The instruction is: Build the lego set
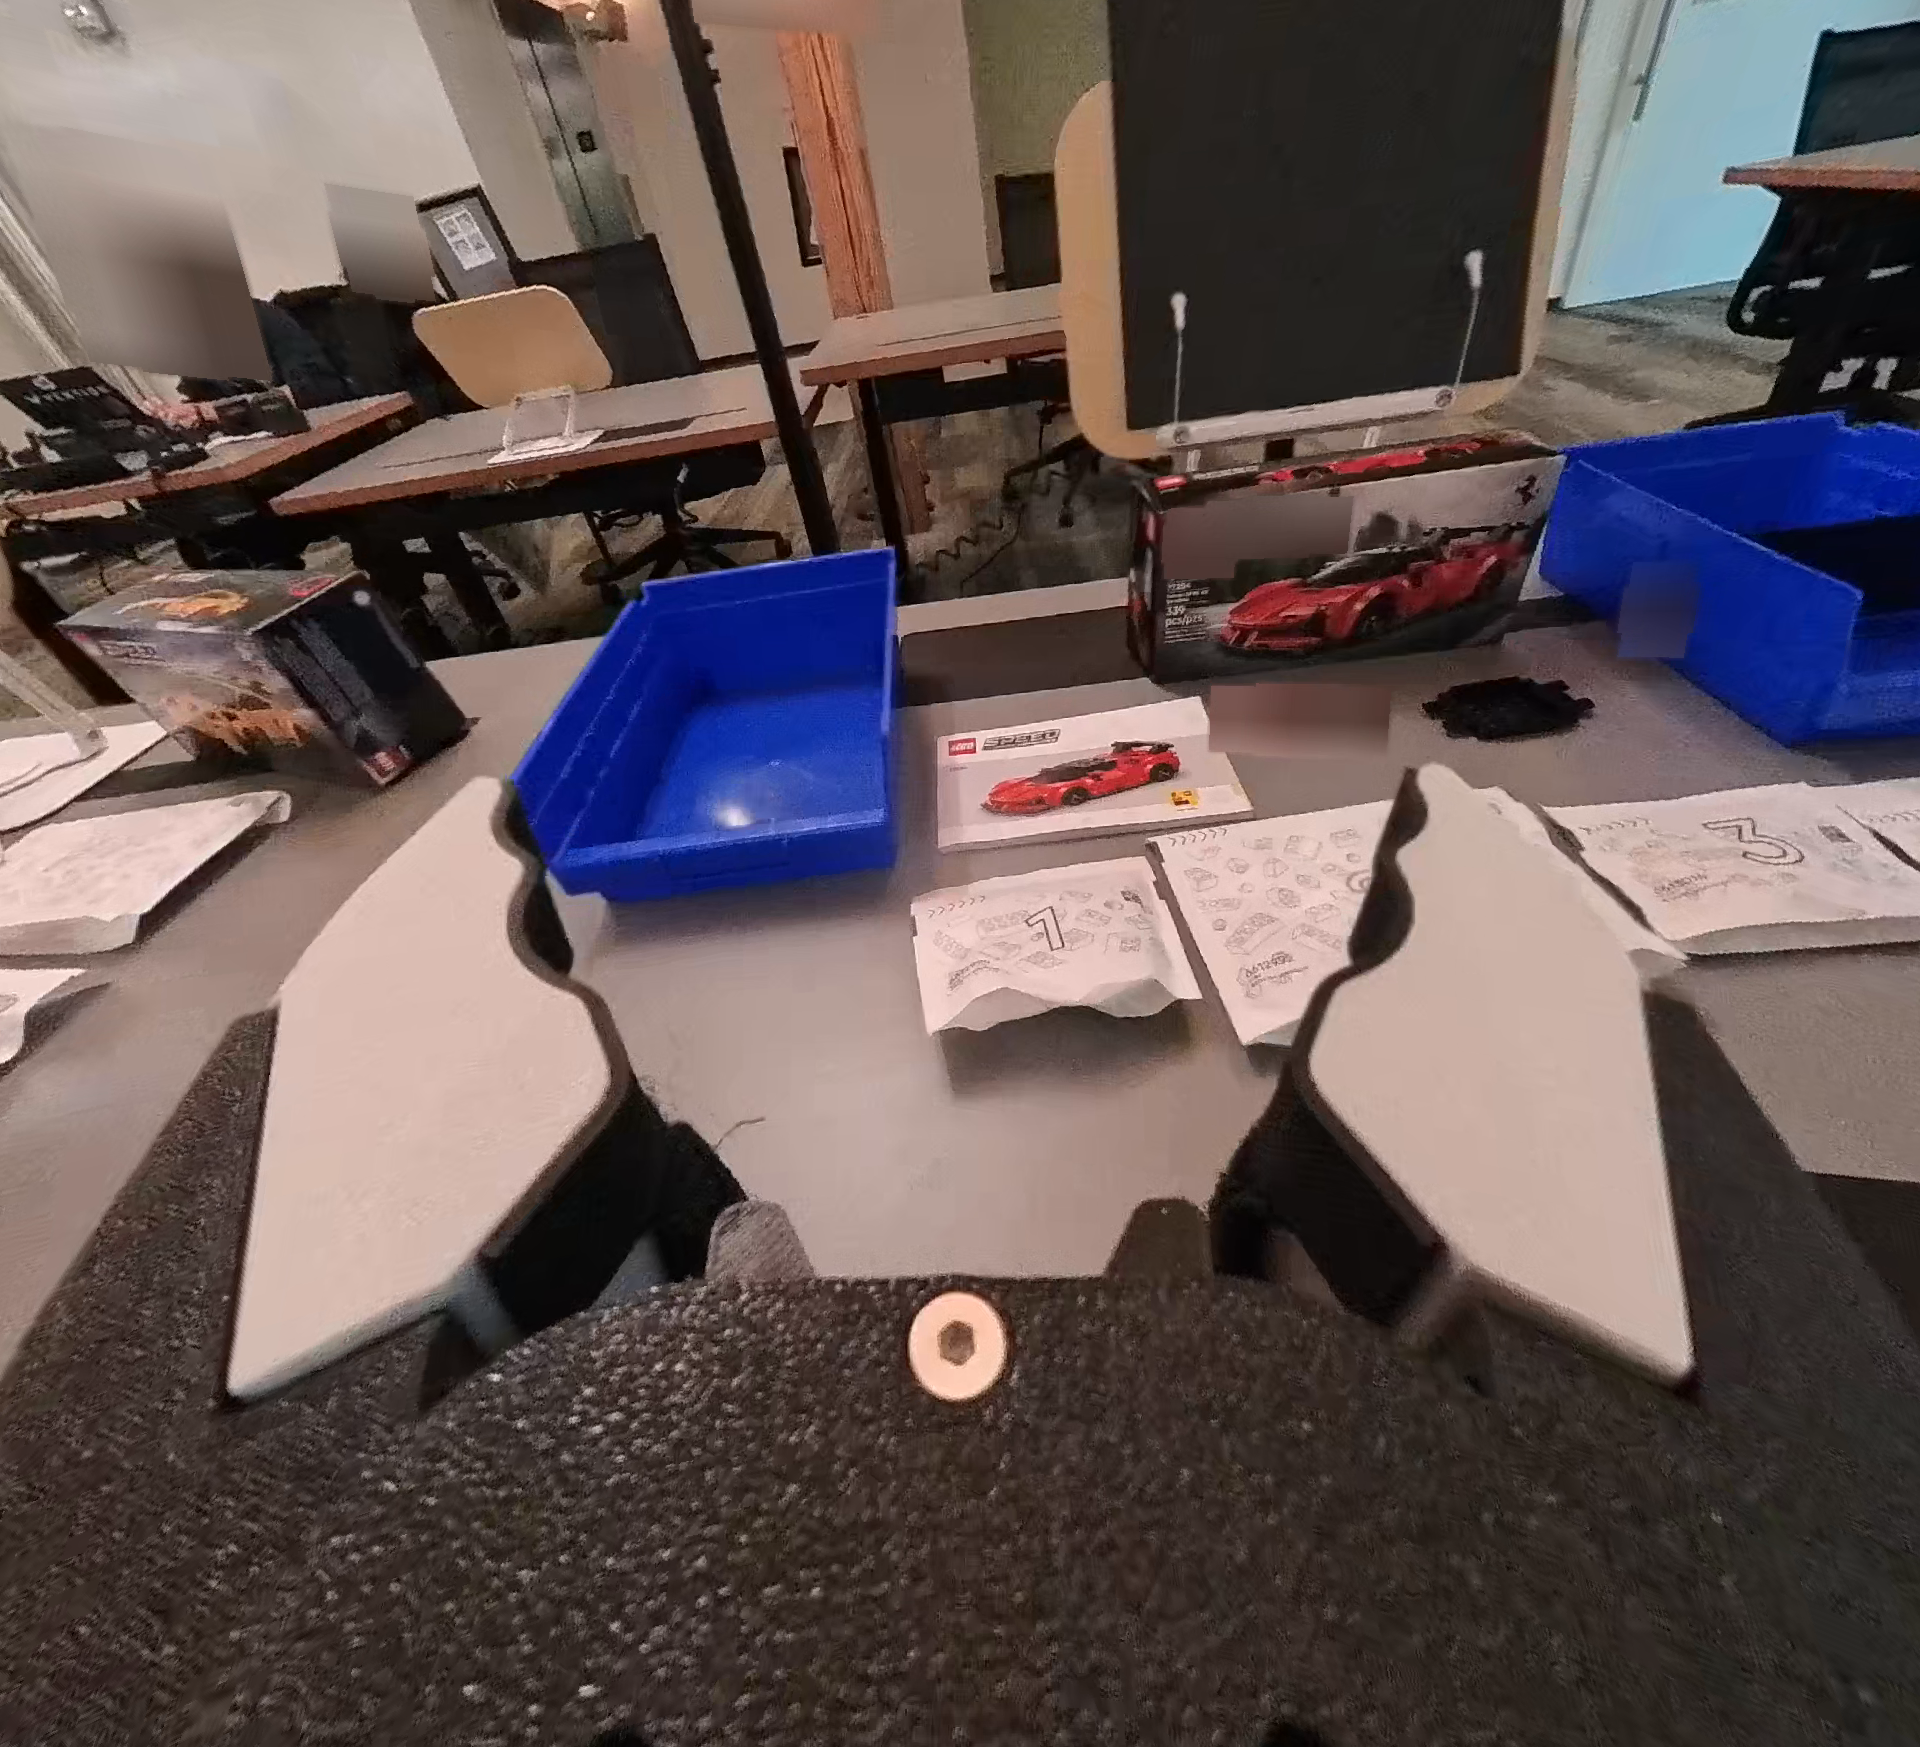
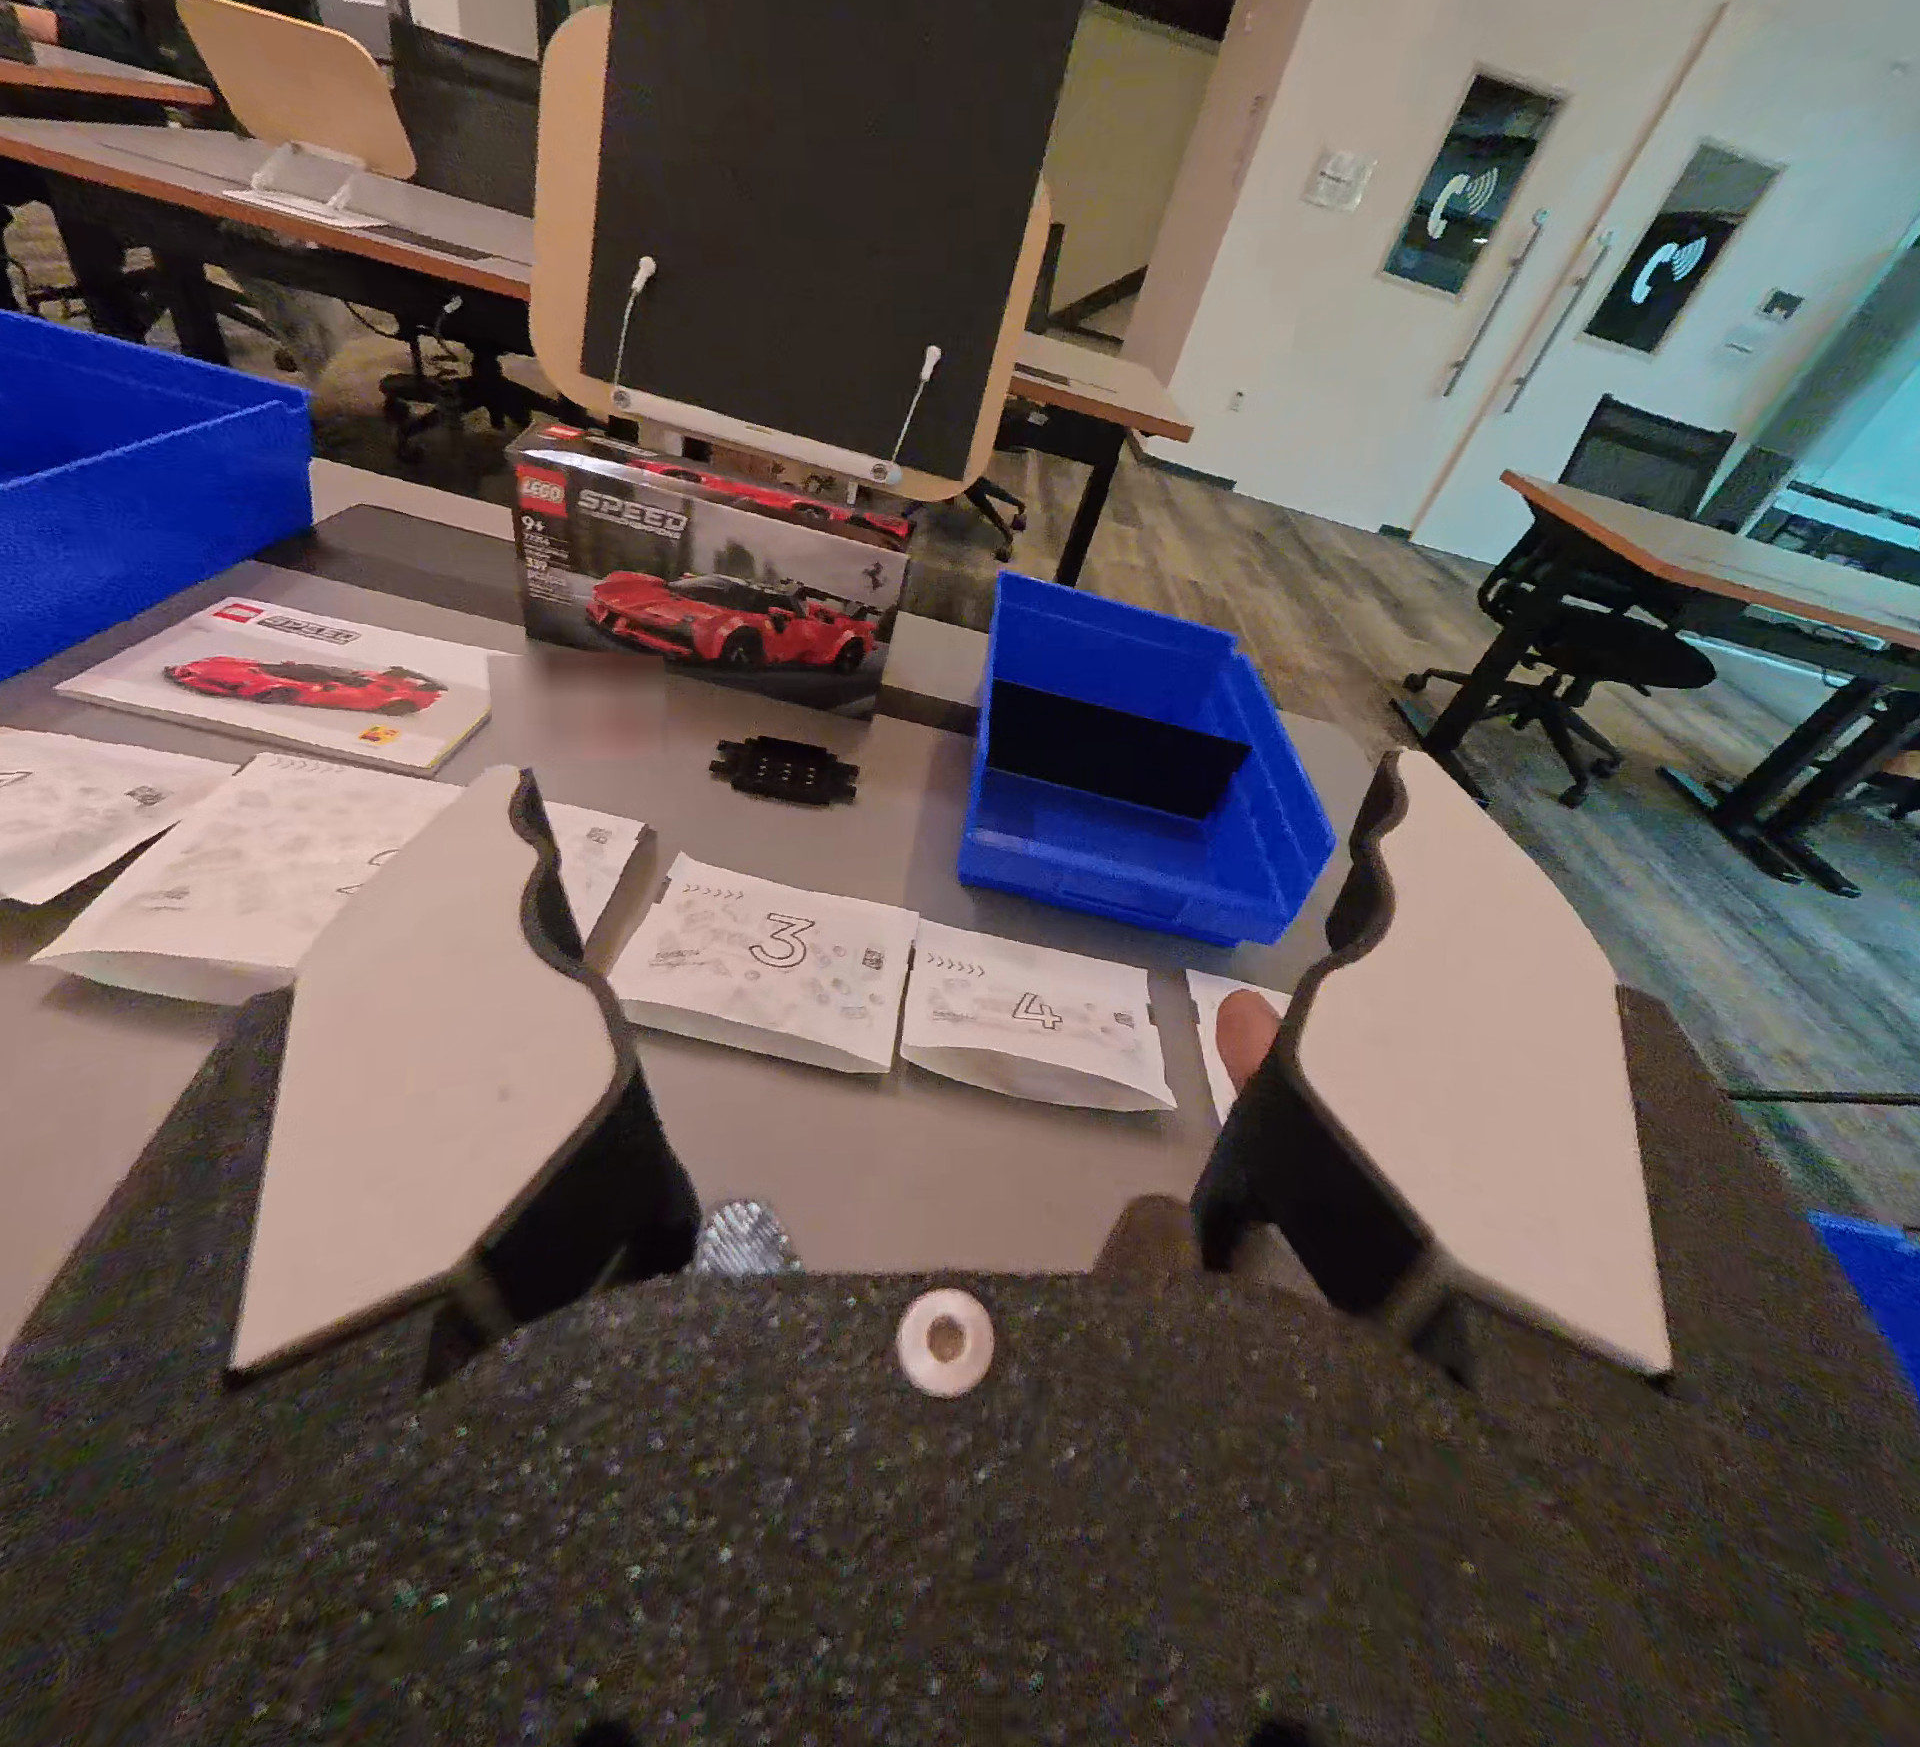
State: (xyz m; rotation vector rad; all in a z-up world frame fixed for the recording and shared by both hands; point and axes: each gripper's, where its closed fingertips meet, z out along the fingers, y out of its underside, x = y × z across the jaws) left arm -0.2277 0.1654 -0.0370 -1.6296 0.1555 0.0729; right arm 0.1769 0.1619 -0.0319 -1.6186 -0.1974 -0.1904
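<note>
A grey bench [image 1: 831, 1053] is seen carrying two open blue plastic bins [image 1: 727, 741] [image 2: 1132, 804], a boxed red toy car set [image 2: 707, 585], a printed instruction booklet [image 1: 1081, 778], white numbered paper bags [image 2: 769, 959] and a small black brick assembly [image 2: 784, 769].

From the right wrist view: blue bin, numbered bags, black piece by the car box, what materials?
Blue bin: looks like moulded rigid plastic, slight sheen, ribbed side wall. Numbered bags: apparently matte white paper, creased, printed line art. Black piece: probably hard plastic, studded top; too small to be sure.
</note>
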